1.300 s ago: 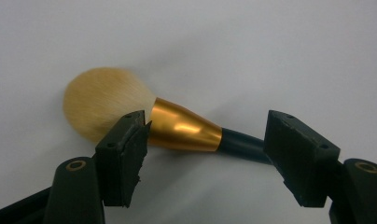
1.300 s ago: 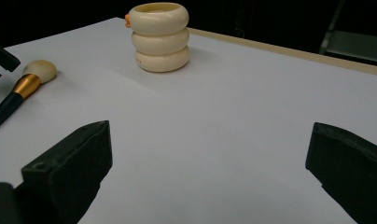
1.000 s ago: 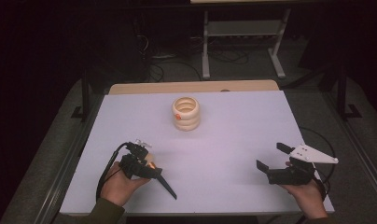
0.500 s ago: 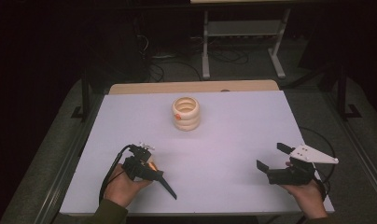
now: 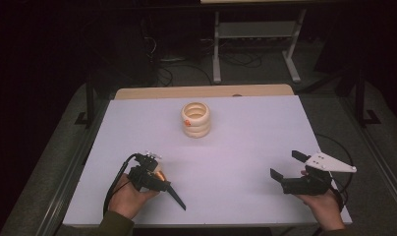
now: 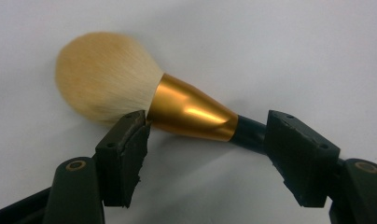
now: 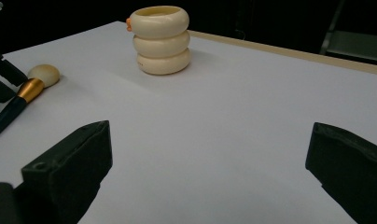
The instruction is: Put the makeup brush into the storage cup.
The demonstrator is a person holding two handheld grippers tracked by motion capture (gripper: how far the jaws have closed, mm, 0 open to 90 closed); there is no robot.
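Fluffy gold-ferruled brush [image 6: 144, 98] between the gaping left tool [image 6: 207, 154], ungripped; right tool [image 7: 210, 172] wide, empty.

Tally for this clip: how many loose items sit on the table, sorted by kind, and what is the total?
Makeup brush, gold ferrule, cream bristles: 1
Cream ribbed holder, three stacked rings: 1
Total: 2
The brush lies between the left claw's open jaws; the right claw is open too.
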